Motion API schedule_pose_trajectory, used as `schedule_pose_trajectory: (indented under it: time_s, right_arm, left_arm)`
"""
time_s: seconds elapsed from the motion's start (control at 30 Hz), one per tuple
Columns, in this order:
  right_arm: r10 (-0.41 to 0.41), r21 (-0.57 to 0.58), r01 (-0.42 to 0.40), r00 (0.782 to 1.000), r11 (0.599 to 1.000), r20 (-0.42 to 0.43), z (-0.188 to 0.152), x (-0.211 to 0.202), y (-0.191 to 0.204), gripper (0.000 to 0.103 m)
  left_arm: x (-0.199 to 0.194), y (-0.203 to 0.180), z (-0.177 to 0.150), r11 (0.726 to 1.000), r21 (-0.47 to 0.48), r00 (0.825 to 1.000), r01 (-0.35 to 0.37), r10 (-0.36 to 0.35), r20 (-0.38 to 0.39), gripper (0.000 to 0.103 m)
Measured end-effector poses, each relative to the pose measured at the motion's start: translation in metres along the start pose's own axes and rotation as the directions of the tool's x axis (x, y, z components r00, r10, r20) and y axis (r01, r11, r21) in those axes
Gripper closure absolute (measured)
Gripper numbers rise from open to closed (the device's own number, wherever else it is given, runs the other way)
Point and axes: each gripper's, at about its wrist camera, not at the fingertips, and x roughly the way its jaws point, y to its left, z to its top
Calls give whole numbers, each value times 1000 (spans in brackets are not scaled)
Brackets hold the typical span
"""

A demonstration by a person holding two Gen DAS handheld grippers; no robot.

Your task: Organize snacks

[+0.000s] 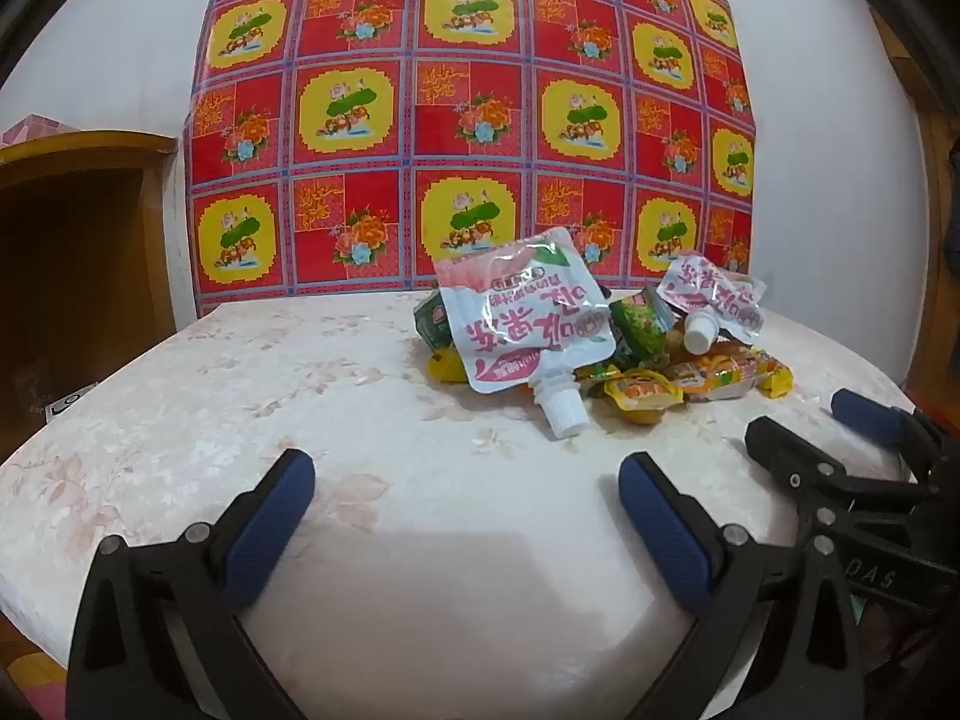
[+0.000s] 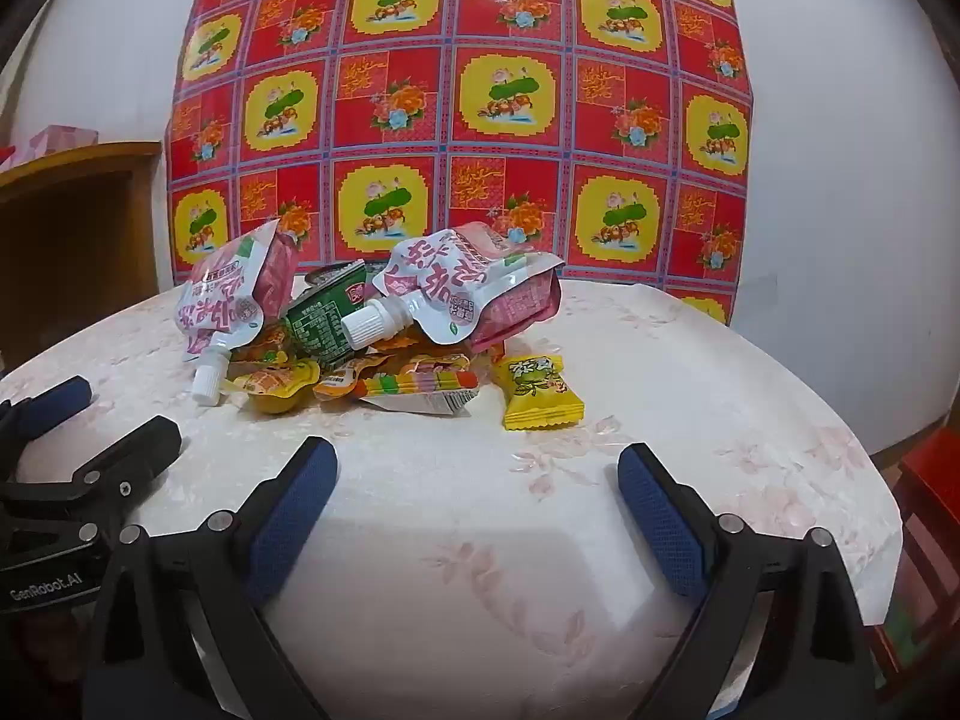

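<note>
A round table (image 1: 372, 396) fills the lower part of both views, covered in a pale cloth with a faint pink flower print. Behind its far edge a glossy red sheet (image 1: 468, 120) patterned with yellow squares and orange flowers hangs against a white wall (image 2: 840, 192). To the far left stands a brown wooden cabinet (image 1: 78, 228) with something pink on top, and at the near right edge of the right wrist view a red piece of furniture (image 2: 930, 498) shows beside the table. The snacks sit in one heap (image 2: 372, 336) on the far half of the table: two pink and white pouches (image 1: 522, 324) with white screw caps lie tilted on top, a green packet (image 2: 327, 318) leans between them, and orange and yellow sweets spread underneath. One yellow candy packet (image 2: 543, 393) lies just beside the heap on its right, flat on the cloth. The left gripper (image 1: 468, 480) hovers over the near part of the table, its blue pads spread wide with nothing between them. The right gripper (image 2: 477, 471) sits just beside it, spread equally wide and holding nothing.
</note>
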Motion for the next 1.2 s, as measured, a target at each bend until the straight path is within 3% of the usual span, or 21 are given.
schedule_pose_trajectory:
  time_s: [1.2]
  right_arm:
    - [-7, -20, 8, 999, 1000, 50, -6, -2, 0, 7]
  left_arm:
    - [1, 0, 1, 1000, 5, 1000, -4, 4, -9, 0]
